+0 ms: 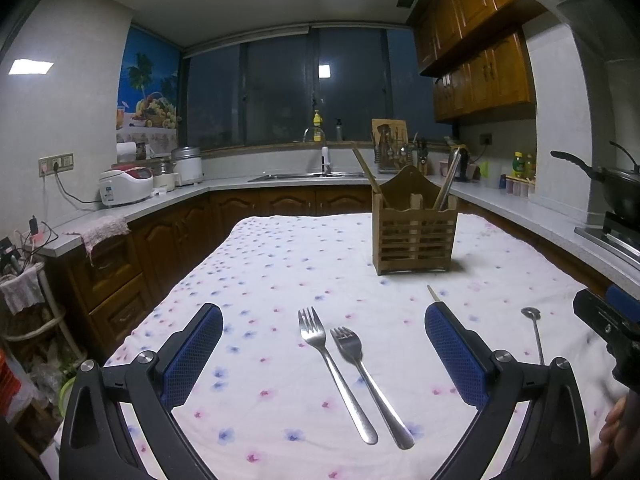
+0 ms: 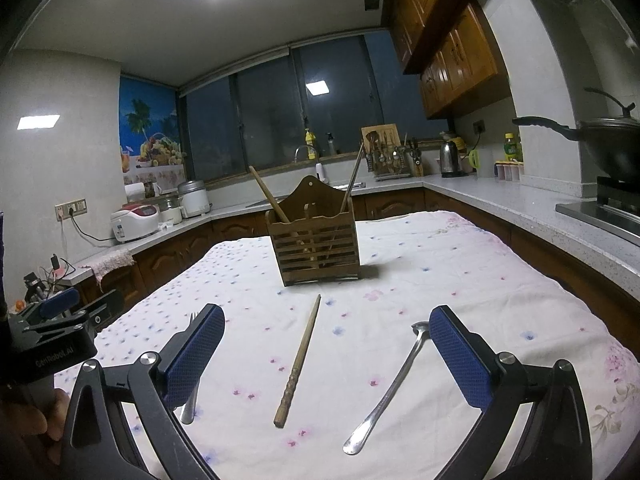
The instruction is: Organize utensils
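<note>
In the left wrist view two steel forks, a larger fork and a smaller fork, lie side by side on the flowered cloth between the fingers of my open, empty left gripper. A wooden utensil holder stands beyond, holding a chopstick and a metal utensil. In the right wrist view my open, empty right gripper hovers over a wooden chopstick and a steel spoon. The holder stands ahead. A fork is partly hidden behind its left finger.
The table has a white flowered cloth. Kitchen counters surround it, with a rice cooker, a sink and a wok on the stove at right. The right gripper shows at the left view's right edge.
</note>
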Tool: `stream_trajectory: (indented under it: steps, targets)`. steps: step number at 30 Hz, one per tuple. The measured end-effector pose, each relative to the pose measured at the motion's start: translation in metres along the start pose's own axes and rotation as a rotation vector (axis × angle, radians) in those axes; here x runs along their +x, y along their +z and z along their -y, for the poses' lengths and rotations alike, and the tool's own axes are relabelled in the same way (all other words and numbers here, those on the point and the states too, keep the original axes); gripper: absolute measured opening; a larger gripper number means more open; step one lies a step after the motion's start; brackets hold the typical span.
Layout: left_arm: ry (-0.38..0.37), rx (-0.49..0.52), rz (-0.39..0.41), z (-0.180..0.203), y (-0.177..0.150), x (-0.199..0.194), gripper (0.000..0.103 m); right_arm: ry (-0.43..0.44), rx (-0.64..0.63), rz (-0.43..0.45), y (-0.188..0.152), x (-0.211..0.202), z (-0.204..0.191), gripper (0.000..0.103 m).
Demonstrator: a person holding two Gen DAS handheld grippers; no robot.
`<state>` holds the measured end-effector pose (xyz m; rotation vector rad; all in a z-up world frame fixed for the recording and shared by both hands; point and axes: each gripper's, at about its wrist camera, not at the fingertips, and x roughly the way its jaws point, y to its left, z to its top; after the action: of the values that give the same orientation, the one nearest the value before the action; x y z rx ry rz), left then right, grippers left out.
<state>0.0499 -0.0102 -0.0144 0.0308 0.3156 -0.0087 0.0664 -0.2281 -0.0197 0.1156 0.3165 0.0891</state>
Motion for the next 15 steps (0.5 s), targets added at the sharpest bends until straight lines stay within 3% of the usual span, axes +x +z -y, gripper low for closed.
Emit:
stream_trajectory:
  steps: [15]
  targets:
    - [-0.002,0.002,-0.001,0.0029,-0.0008,0.0004,0.102,0.000,0.003,0.000,-0.0003,-0.0001,-0.0003,0.103]
